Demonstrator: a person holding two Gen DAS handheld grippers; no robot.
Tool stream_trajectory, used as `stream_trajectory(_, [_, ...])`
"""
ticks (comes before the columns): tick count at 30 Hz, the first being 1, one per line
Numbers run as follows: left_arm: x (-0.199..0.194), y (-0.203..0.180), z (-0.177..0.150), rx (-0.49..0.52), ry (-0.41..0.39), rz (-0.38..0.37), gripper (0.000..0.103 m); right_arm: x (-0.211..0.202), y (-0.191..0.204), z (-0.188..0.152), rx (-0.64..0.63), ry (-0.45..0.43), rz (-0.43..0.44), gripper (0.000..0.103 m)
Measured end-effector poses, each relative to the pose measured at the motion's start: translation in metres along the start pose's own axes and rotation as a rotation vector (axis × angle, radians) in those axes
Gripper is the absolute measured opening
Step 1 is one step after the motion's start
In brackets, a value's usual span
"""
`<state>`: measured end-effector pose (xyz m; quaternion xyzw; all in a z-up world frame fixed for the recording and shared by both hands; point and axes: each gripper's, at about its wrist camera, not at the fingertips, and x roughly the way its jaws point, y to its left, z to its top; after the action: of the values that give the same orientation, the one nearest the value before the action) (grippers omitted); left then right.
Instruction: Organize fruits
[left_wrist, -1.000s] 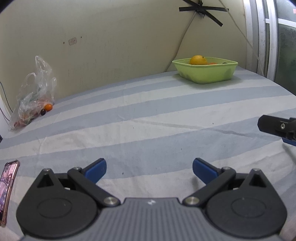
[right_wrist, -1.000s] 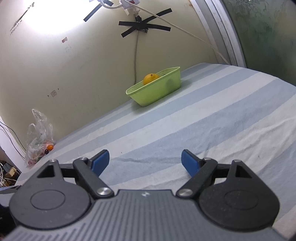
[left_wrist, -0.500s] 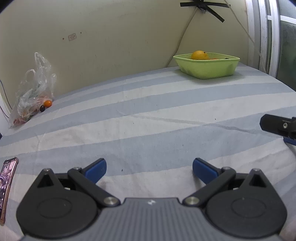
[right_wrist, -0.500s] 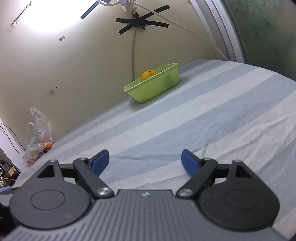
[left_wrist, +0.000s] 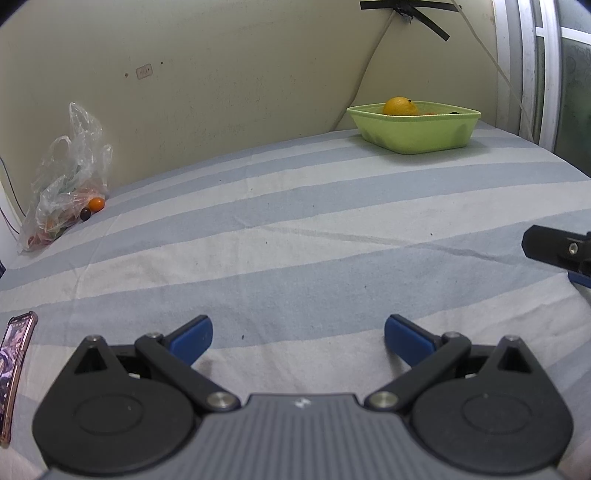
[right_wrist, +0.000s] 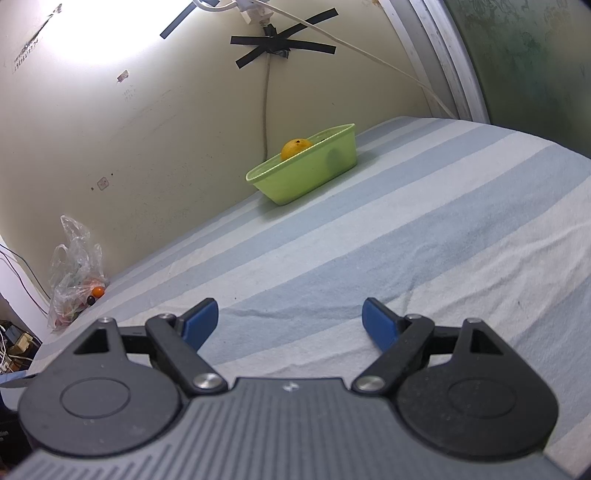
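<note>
- The left wrist view looks forward along the left gripper (left_wrist: 298, 334), tilted down at the striped sheet (left_wrist: 295, 236) close beneath its wide-spread jaws.
- Far ahead and right of the jaws it faces the green bowl (left_wrist: 417, 134) at the wall; far ahead to the left, the plastic bag (left_wrist: 64, 184).
- The tip of the right gripper (left_wrist: 557, 249) enters at this view's right edge.
- The right wrist view looks along the right gripper (right_wrist: 290, 319), low over the same sheet (right_wrist: 369, 240), rolled so the bed slants.
- Both views share the green bowl (right_wrist: 306, 171), the plastic bag (right_wrist: 75, 273), the taped cable (left_wrist: 406, 9) (right_wrist: 282, 44) and the wall.
</note>
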<state>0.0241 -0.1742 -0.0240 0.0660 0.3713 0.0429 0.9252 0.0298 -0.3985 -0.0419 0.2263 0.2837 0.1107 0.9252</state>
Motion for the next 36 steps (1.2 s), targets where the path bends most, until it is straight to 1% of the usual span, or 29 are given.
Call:
stream_trajectory(21, [-0.0009, -0.0004, 0.0003, 0.002, -0.001, -0.005, 0.103, -0.0044, 0.0023, -0.0012, -0.005, -0.018, -0.011, 0.087])
stream_trajectory(36, [-0.0048, 0.0016, 0.0016, -0.007, -0.022, -0.019, 0.103, -0.0029, 0.0055, -0.0003, -0.009, -0.031, -0.021, 0.087])
